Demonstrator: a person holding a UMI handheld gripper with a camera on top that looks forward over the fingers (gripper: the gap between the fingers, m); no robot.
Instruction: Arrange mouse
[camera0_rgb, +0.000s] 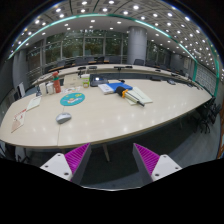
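A small grey mouse (64, 118) lies on the large pale oval table (110, 120), near its front left edge. A round blue-green mouse mat (72, 99) lies a little beyond the mouse. My gripper (112, 157) hangs well back from the table, over the dark floor, with its two magenta-padded fingers (76, 157) spread wide apart. Nothing is between them. The mouse is far ahead and to the left of the fingers.
Papers (33, 103) lie at the table's left; a blue object on white sheets (118, 89) and a book (139, 97) lie toward the right. Dark chairs (205, 115) stand around the table. Office desks and a pillar (136, 45) lie beyond.
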